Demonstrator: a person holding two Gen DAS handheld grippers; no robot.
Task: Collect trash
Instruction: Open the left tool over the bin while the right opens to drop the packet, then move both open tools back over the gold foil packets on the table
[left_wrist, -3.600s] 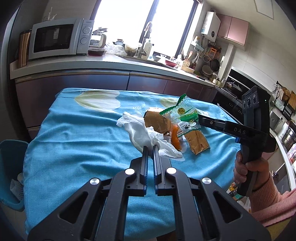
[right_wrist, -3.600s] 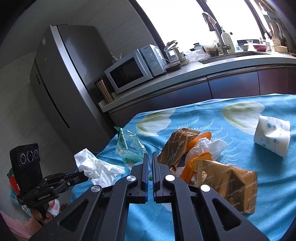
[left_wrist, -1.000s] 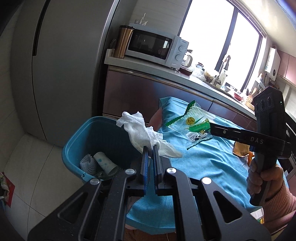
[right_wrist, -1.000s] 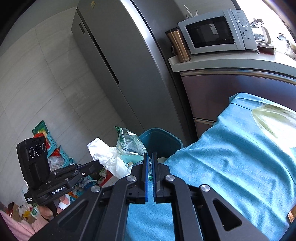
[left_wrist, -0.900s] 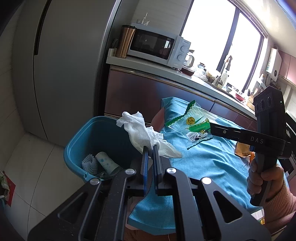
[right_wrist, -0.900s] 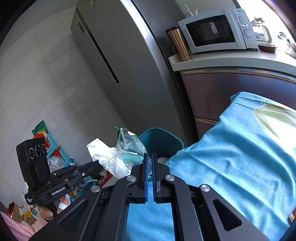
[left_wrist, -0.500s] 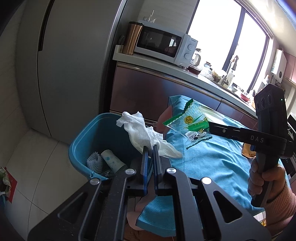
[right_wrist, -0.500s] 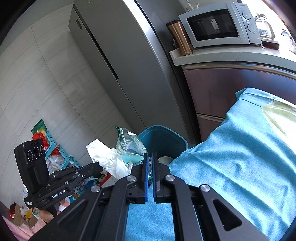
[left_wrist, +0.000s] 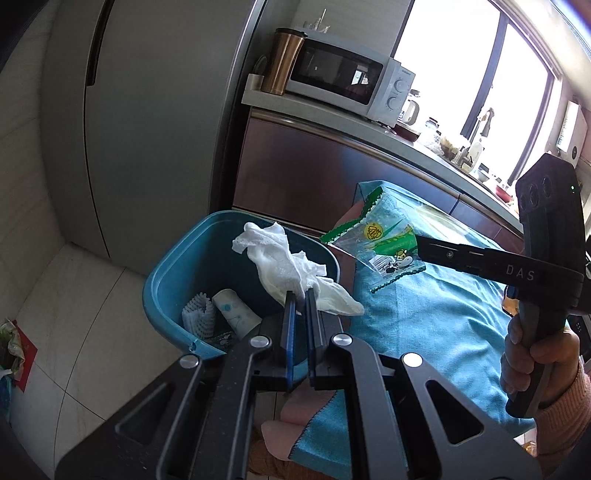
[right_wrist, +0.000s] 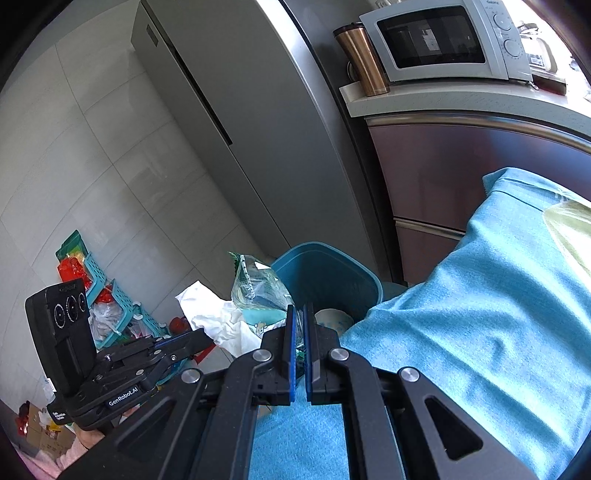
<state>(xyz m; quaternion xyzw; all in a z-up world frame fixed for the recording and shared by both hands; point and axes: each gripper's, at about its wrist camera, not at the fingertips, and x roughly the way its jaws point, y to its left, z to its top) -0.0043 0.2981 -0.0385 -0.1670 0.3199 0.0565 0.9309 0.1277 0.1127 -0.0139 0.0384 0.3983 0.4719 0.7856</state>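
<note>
Left tool (left_wrist: 299, 295): closed on a crumpled white tissue (left_wrist: 284, 266), which hangs just ahead of its tips, over the open teal bin (left_wrist: 166, 269).

Right tool (right_wrist: 299, 308): closed on a clear green-edged snack wrapper (left_wrist: 380, 240); the pinch point is hidden behind its fingers.

Bin contents, below the left tool: a paper cup (left_wrist: 236, 314) and a white ribbed item (left_wrist: 199, 317), hard to identify; the bottom is partly hidden.

Blue-clothed surface (left_wrist: 424, 325): right of the bin, cut off by the picture edge.
</note>
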